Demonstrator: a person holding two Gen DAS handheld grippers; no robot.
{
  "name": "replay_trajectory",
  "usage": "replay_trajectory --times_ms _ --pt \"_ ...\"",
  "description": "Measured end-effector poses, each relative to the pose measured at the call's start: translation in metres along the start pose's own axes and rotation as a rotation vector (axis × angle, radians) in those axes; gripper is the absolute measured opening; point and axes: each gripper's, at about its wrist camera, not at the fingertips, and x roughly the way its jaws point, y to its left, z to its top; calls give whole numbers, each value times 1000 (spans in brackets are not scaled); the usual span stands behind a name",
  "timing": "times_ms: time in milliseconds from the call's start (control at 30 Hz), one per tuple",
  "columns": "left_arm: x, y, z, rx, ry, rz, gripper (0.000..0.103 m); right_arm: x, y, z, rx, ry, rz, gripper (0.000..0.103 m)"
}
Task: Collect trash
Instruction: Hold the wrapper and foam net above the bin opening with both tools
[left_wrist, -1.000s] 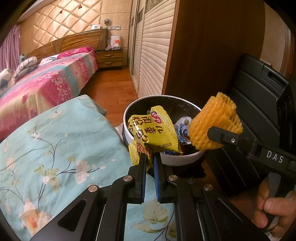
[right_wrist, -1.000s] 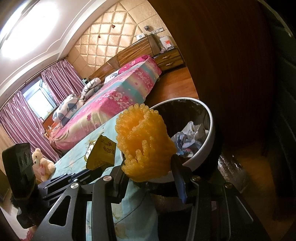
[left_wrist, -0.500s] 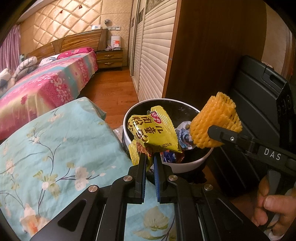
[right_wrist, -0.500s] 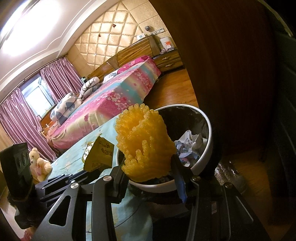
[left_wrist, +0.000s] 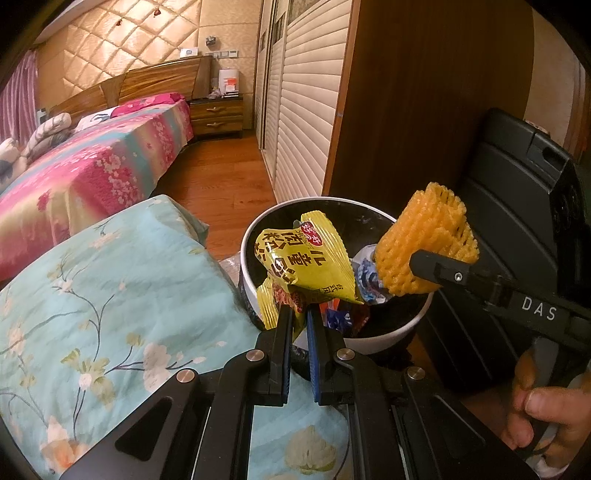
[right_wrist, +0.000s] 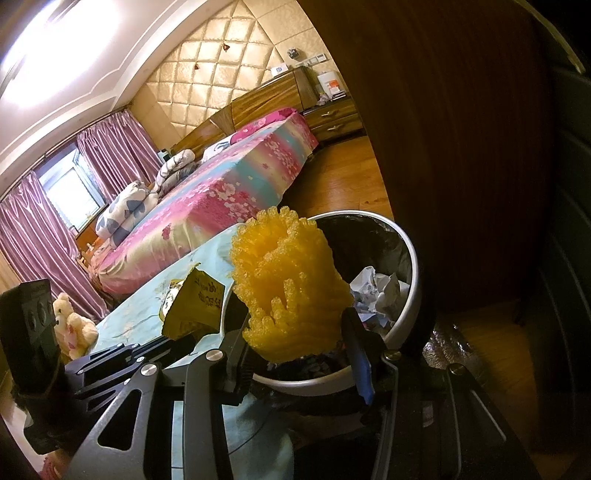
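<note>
Warm, yellowish indoor light fills both views. In the right wrist view a ceiling light (right_wrist: 40, 40) at 10 o'clock blows out to white glare, and the window (right_wrist: 72, 190) at 9 o'clock glows pale. Fisheye bending curves the edges, corners fall black, and the wardrobe side (right_wrist: 461, 129) at 2 o'clock sits in deep shadow.

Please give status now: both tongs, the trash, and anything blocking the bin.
Left tongs shut on yellow snack wrapper. Right tongs shut on orange foam net. Both over white bin. Nothing in the way.
</note>
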Motion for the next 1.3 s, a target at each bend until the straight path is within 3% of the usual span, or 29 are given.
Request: replay_trajectory --times_ms 1300 --pt "42 2 30 19 42 10 7 25 -4 26 -17 58 -41 46"
